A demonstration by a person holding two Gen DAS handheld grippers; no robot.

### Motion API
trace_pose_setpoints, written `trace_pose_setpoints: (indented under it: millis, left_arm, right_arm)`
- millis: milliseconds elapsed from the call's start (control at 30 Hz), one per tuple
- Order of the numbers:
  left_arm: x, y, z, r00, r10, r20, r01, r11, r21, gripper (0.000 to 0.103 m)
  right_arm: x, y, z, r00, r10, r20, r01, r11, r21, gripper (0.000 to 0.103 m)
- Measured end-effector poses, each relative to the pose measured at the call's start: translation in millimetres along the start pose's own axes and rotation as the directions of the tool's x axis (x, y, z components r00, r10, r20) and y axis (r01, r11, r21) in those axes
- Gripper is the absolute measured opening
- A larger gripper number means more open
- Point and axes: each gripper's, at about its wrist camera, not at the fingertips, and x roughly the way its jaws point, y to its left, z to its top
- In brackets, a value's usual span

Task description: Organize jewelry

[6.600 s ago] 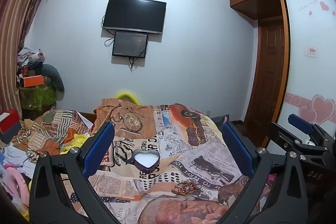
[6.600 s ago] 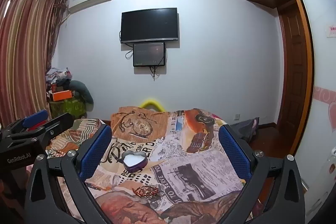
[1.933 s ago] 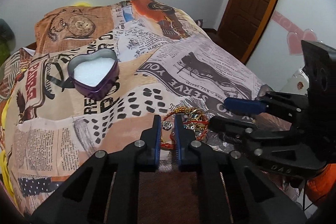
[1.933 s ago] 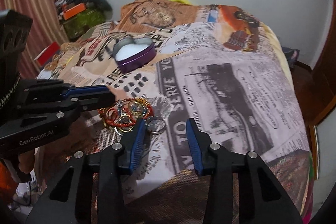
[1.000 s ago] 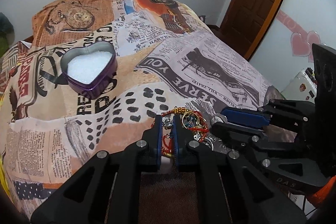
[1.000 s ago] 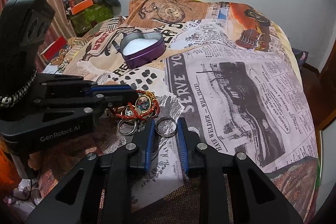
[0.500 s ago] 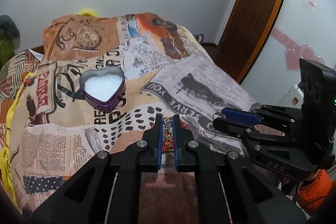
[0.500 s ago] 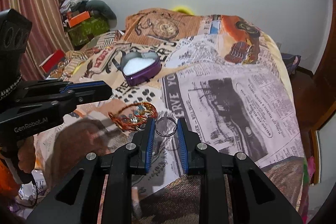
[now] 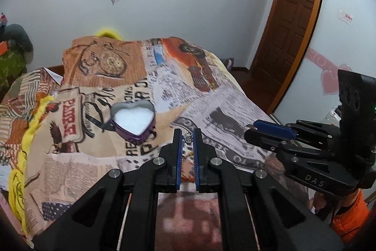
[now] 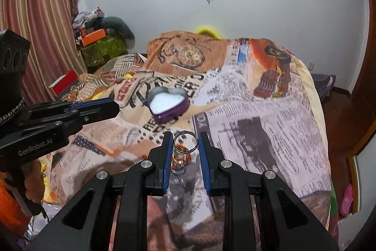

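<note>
My right gripper (image 10: pixel 184 145) has its jaws pressed on a silver ring (image 10: pixel 185 141), which stands upright between the blue pads, lifted clear of the bed (image 10: pixel 270 124). Below that ring, partly hidden by the jaws, a tangle of orange and gold jewelry (image 10: pixel 179 157) shows; I cannot tell whether it hangs or lies on the cover. My left gripper (image 9: pixel 187 137) has its jaws nearly together, pinching a small silvery piece (image 9: pixel 188 137) at their tips; what it is I cannot make out. The heart-shaped tin (image 10: pixel 168 105), purple-walled, lidless and white inside, sits on the newspaper-print bedcover beyond both grippers, slightly left of the ring. In the left wrist view the tin (image 9: pixel 133 120) lies just left of my closed jaws.
</note>
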Motion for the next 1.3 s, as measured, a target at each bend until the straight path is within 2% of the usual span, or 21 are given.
trace_pose_setpoints:
  millis: [233,433,600,933,1100,1300]
  left_arm:
    - [-0.5,24.7,15.3,0.998,0.045,0.032,-0.044,0.999,-0.015,0.007]
    - [12.7,46.2,23.1,0.994,0.106,0.029,-0.106,0.994,-0.019,0.007]
    - [29.6,62.6,27.7,0.991,0.13,0.014,-0.129,0.991,-0.029,0.007]
    - [65.1,86.8,30.8,0.991,0.134,-0.021,-0.135,0.989,-0.065,0.007]
    - [83.0,95.9,36.1,0.99,0.139,-0.037,-0.142,0.987,-0.073,0.007]
    - [101.9,106.5,40.2,0.989,0.137,-0.057,-0.142,0.986,-0.087,0.007]
  right_arm:
    - [9.4,5.8,20.7,0.999,0.016,0.037,-0.016,1.0,-0.011,0.02]
    - [29.5,10.6,37.9,0.999,0.012,0.042,-0.011,0.999,-0.031,0.02]
    - [48.1,14.6,47.5,0.999,0.018,0.038,-0.016,0.999,-0.043,0.02]
    - [89.3,17.9,63.9,0.998,0.064,-0.031,-0.066,0.995,-0.077,0.02]
    - [109.7,9.3,71.9,0.991,0.106,-0.085,-0.112,0.992,-0.064,0.02]
    - [133.0,5.9,76.8,0.982,0.12,-0.145,-0.131,0.989,-0.07,0.02]
